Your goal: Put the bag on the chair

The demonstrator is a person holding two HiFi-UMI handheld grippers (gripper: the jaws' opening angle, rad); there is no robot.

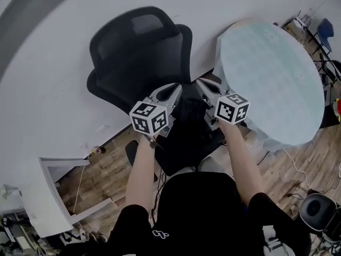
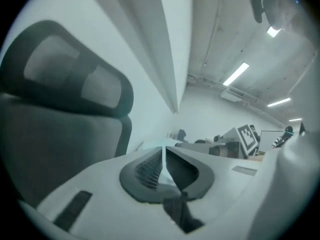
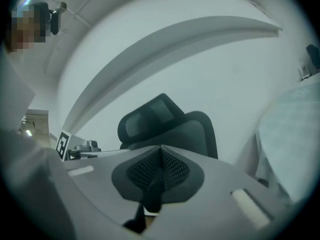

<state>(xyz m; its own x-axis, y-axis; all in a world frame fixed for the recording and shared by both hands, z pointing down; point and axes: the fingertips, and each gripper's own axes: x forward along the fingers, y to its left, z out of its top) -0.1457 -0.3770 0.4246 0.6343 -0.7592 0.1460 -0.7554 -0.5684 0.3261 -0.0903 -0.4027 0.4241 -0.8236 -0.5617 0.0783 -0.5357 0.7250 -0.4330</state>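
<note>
White wall [image 1: 42, 89] is filling the upper left of the head view, with wood floor [image 1: 106, 169] running along below it. At the far left a white frame [image 1: 53, 191] is leaning on the floor. A black office chair [image 1: 138, 52] is standing against the wall, its mesh headrest pointing up and left.

The person is holding both grippers out over the chair's seat, close together and angled toward each other. The left gripper [image 1: 175, 88] is sitting just left of the black bag [image 1: 192, 116]. Its own view is showing the jaw tips meeting, with a dark strap [image 2: 177, 211] pinched low between the pads, so it is clamping the bag by that strap. The chair's back is rising at that view's left.

The bag is hanging or resting low between the two grippers, directly over the seat. Black against black, it is blending into the seat, so I cannot tell whether it is touching it. What the bag is holding is not showing.

The right gripper [image 1: 203, 85] is sitting just right of the bag. Its jaws are pressing together on a second strap [image 3: 152, 191], which is trailing down out of them.

Farther right, a round table [image 1: 266, 79] with a pale blue-green top is standing beside the chair.
</note>
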